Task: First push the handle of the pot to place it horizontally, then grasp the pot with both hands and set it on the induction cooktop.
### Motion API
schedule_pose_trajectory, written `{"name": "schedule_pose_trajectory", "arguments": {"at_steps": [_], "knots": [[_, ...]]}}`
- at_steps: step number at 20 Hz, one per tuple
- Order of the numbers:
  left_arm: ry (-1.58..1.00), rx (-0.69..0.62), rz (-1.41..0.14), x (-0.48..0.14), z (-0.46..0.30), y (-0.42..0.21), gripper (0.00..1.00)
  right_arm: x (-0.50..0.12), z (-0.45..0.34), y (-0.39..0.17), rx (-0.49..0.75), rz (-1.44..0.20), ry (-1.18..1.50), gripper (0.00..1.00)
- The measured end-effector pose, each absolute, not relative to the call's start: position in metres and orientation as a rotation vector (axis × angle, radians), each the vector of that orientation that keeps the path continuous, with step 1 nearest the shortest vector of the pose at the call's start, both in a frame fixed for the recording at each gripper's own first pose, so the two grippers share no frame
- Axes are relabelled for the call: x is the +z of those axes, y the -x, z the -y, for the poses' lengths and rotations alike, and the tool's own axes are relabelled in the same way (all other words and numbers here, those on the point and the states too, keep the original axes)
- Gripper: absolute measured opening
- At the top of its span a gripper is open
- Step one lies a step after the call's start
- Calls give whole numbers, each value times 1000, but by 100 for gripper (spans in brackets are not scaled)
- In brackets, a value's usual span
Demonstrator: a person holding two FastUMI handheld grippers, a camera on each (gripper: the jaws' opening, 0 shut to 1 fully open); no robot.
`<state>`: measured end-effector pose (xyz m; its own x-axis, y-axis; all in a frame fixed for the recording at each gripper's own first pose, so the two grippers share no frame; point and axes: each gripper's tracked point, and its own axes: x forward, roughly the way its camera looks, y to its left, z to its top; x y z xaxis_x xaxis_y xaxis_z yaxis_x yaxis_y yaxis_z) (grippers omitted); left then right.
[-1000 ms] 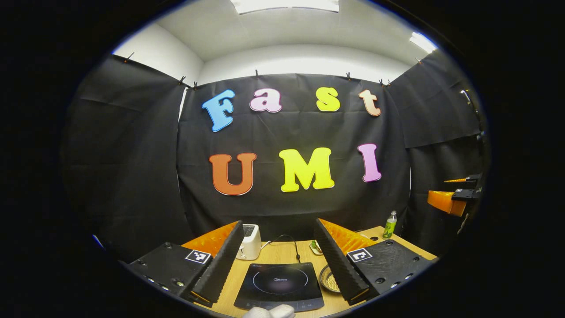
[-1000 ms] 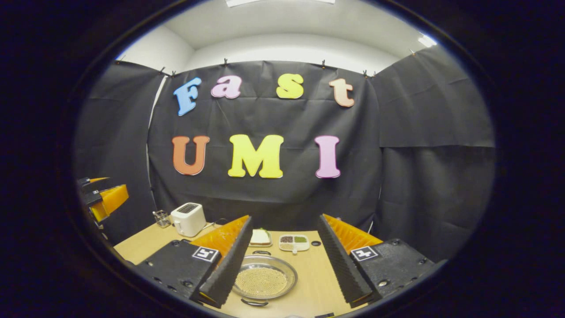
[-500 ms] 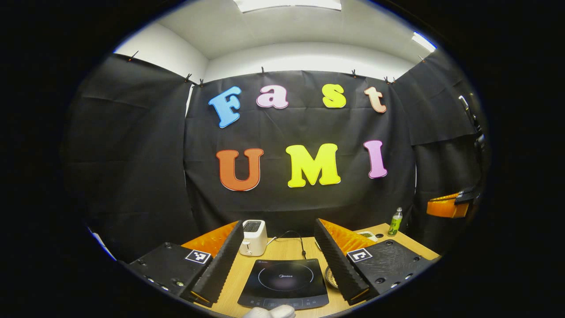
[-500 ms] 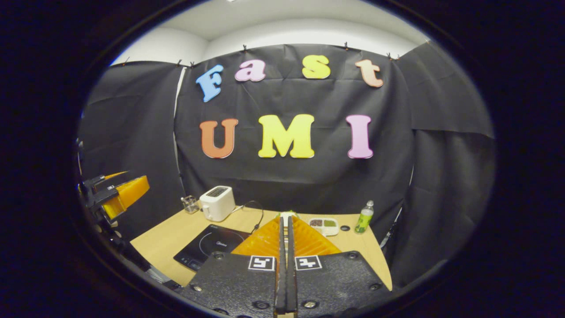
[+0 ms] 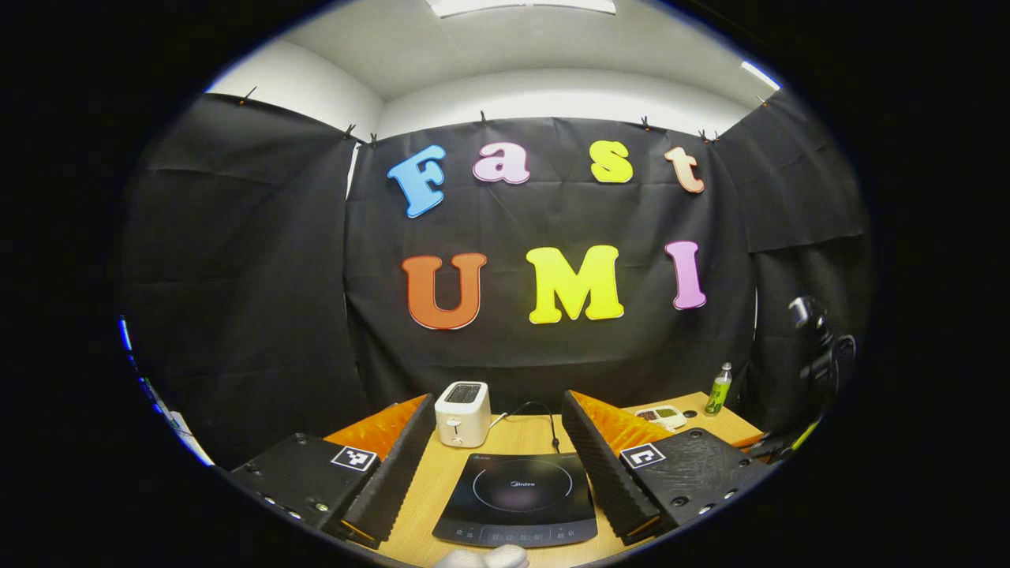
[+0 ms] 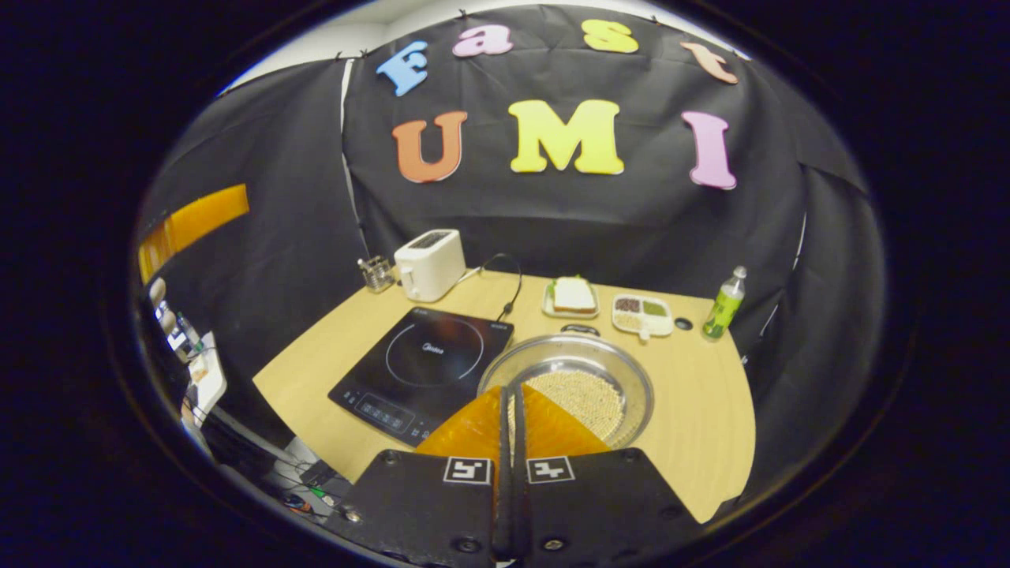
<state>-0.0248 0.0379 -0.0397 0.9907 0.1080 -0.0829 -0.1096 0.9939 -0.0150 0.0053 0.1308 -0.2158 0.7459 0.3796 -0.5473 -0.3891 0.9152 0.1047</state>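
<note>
- The right gripper (image 6: 511, 394) is seen with its jaws pressed together and nothing between them, held above the near rim of the pot (image 6: 570, 384). The pot, a shallow metal pan with pale grains in it, sits on the wooden table (image 6: 710, 418) just ahead of the closed jaws and just beside the induction cooktop (image 6: 422, 363), which lies to the left of them.
- A dark handle (image 6: 580, 329) is visible at the pot's far rim, beyond the jaw tips. The near handle is hidden under the jaws, so its exact place cannot be told.
- If the handle is pushed off-centre by the closed tips, the pot is judged likely to slide rather than turn, possibly against the cooktop's edge or toward the sandwich plate (image 6: 571, 297) and the divided dish (image 6: 641, 312) farther ahead.
- If the push is made too low or too hard, the rim could be tipped and grains spilled onto the table.
- The left gripper (image 5: 499, 457) is held with its jaws wide apart and empty, the cooktop (image 5: 517, 505) lying between and below them and the toaster (image 5: 463, 413) farther ahead.
- For the two-handed lift, both handles must be caught evenly; an uneven grasp is judged likely to tilt the shallow pot and shed its contents.
- The cooktop's cable (image 6: 513, 288) runs ahead of the right jaws and could be snagged by a wide swing.
</note>
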Motion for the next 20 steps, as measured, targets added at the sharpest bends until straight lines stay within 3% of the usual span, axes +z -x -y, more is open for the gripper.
{"name": "schedule_pose_trajectory", "arguments": {"at_steps": [2,12,20], "knots": [[19,121,-96,-44,-41,28,96,-248,-137,-3,431,-662,36,0],[8,205,-142,-56,-69,39,96,-368,-156,6,442,-930,58,4],[1,243,-166,-61,-79,43,96,-391,-150,5,415,-983,37,0]]}}
